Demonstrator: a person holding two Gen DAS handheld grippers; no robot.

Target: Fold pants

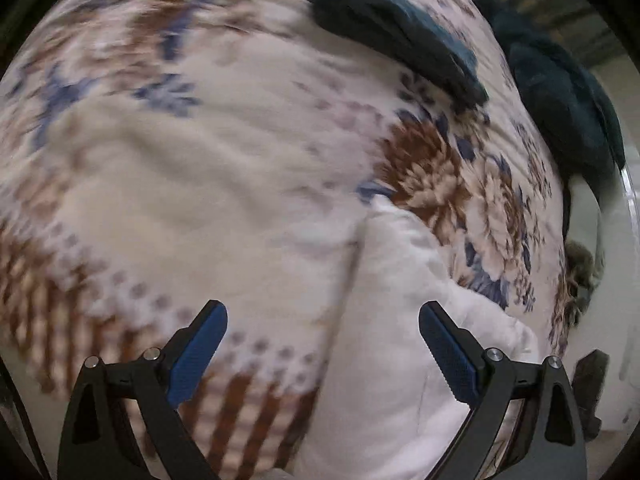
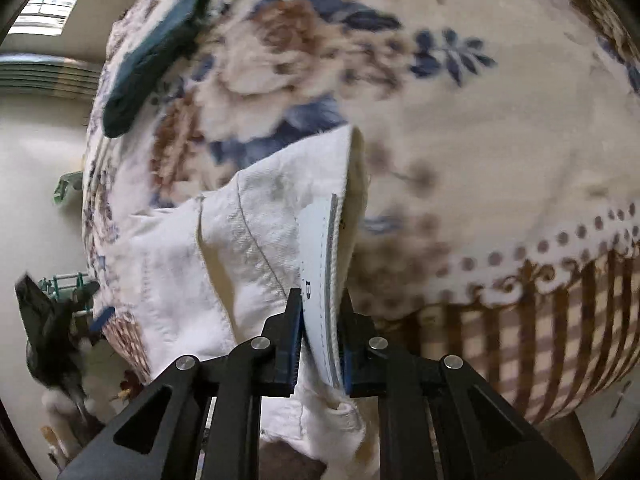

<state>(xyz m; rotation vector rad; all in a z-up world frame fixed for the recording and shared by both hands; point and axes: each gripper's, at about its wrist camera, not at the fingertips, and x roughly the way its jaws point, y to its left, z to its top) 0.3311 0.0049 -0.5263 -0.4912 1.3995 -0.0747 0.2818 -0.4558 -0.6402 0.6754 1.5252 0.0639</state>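
1. Left wrist view: left gripper (image 1: 323, 354) nearest the lens, jaws spread wide, blue pads (image 1: 198, 354) bare, nothing between them.
2. White pants (image 1: 394, 320) lie on the floral bedspread (image 1: 208, 184) below and just right of the gap between the fingers, running toward the bed's near edge; right finger overlaps the cloth in view, contact cannot be told.
3. Dark teal garment (image 1: 396, 32) sits near the bed's far edge; a second dark teal heap (image 1: 568, 112) hangs over the right edge. Picture is motion-blurred.
4. Right wrist view: right gripper (image 2: 320, 332) pressed together, pinching the white pants (image 2: 256, 248) at the waistband, a white label (image 2: 318, 264) caught between the pads.
5. Pants drape left from the grip across the floral bedspread (image 2: 500, 140) toward the bed's left edge.
6. Dark teal garment (image 2: 156, 56) lies near the far left corner; a window (image 2: 52, 4) shows beyond.
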